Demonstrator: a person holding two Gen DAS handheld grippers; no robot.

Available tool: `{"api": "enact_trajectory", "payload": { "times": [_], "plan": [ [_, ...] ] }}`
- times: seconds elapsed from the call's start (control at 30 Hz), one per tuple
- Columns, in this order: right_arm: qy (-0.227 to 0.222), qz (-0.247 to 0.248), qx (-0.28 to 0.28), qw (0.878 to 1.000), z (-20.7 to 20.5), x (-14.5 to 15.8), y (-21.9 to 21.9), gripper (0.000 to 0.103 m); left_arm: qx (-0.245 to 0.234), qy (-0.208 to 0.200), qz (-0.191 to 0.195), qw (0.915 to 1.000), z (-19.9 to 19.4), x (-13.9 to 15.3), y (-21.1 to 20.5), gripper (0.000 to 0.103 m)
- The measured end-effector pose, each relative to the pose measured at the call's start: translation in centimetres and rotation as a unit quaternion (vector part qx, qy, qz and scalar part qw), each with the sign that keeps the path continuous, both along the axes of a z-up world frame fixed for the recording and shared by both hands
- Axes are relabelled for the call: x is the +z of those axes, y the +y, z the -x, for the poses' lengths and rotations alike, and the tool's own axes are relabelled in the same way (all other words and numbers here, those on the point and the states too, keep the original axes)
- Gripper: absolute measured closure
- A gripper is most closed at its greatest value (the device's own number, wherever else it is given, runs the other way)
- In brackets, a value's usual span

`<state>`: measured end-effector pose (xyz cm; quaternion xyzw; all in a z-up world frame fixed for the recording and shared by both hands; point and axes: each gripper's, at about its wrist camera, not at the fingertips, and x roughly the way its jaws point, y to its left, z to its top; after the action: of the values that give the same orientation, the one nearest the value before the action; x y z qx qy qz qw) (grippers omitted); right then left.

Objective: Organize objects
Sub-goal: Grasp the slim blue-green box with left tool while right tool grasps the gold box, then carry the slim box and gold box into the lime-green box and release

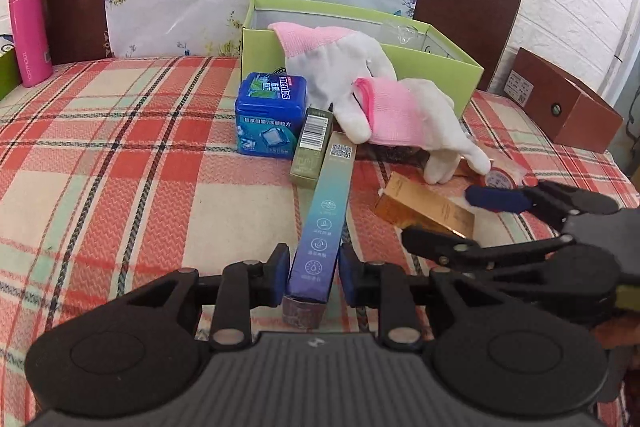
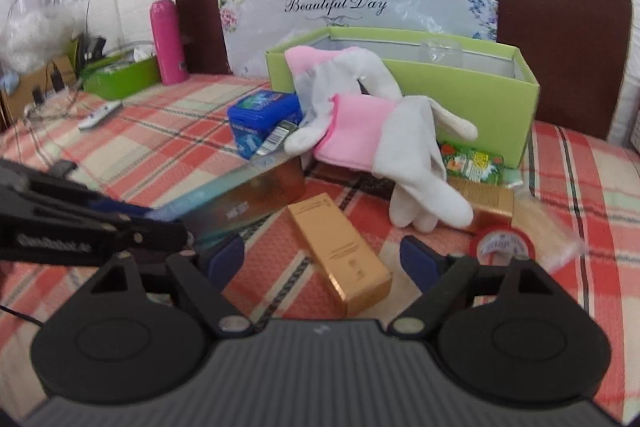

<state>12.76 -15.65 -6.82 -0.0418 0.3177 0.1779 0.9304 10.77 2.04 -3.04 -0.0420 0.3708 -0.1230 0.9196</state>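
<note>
My left gripper point(image 1: 314, 275) is shut on the near end of a long blue-teal gradient box point(image 1: 324, 211), which lies on the plaid cloth and points away from me. In the right wrist view this box point(image 2: 240, 195) runs up from the left gripper point(image 2: 160, 223). My right gripper point(image 2: 322, 261) stands open astride a gold box point(image 2: 340, 251) lying flat, with gaps between its pads and the box. The left wrist view shows the right gripper point(image 1: 436, 215) around the same gold box point(image 1: 428, 211).
An open green box point(image 1: 440, 75) stands at the back with white-and-pink gloves point(image 1: 360, 87) draped over its front. Close by are a blue mint tin point(image 1: 272, 115), an olive carton point(image 1: 312, 147), a red tape roll point(image 2: 504, 243), a second gold box point(image 2: 488, 199) and a pink bottle point(image 1: 30, 27).
</note>
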Motion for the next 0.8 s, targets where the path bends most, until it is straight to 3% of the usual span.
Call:
{"api": "enact_trajectory", "payload": {
  "times": [0.03,0.07,0.17,0.37,0.47,0.67,0.7,0.77,0.8],
  "plan": [
    [0.004,0.015,-0.004,1.000,-0.4,-0.5,0.2,0.037,-0.001,0.002,0.002,1.0000,-0.3,0.0,-0.1,0.077],
    [0.015,0.023,-0.011,1.000,-0.7,-1.0,0.3,0.058,-0.003,0.003,0.001,1.0000,-0.4,0.0,-0.1,0.077],
    [0.048,0.002,-0.036,0.998,0.5,-1.4,-0.2,0.071,-0.006,-0.004,-0.006,1.0000,-0.6,0.3,-0.3,0.077],
    [0.060,-0.004,-0.027,0.998,2.5,-0.9,0.3,0.071,-0.008,-0.012,-0.014,0.9998,-2.5,0.3,-1.7,0.076],
    [0.063,0.003,-0.030,0.998,1.7,-1.0,0.7,0.060,-0.006,-0.012,-0.019,0.9997,-3.2,0.3,-1.9,0.073],
    [0.066,0.001,-0.033,0.997,1.3,-1.2,0.8,0.057,-0.010,-0.005,-0.032,0.9994,-4.0,-0.4,-2.5,0.072],
    [0.068,-0.001,-0.034,0.997,1.2,-1.2,0.7,0.058,-0.011,-0.001,-0.034,0.9994,-4.0,-0.5,-2.6,0.072],
    [0.066,0.000,-0.040,0.997,1.3,-1.1,0.6,0.072,-0.016,0.006,-0.026,0.9995,-3.9,-0.6,-2.4,0.076],
    [0.066,-0.002,-0.040,0.997,1.5,-1.0,0.5,0.072,-0.018,0.007,-0.019,0.9996,-3.5,-0.5,-2.1,0.077]
  ]
}}
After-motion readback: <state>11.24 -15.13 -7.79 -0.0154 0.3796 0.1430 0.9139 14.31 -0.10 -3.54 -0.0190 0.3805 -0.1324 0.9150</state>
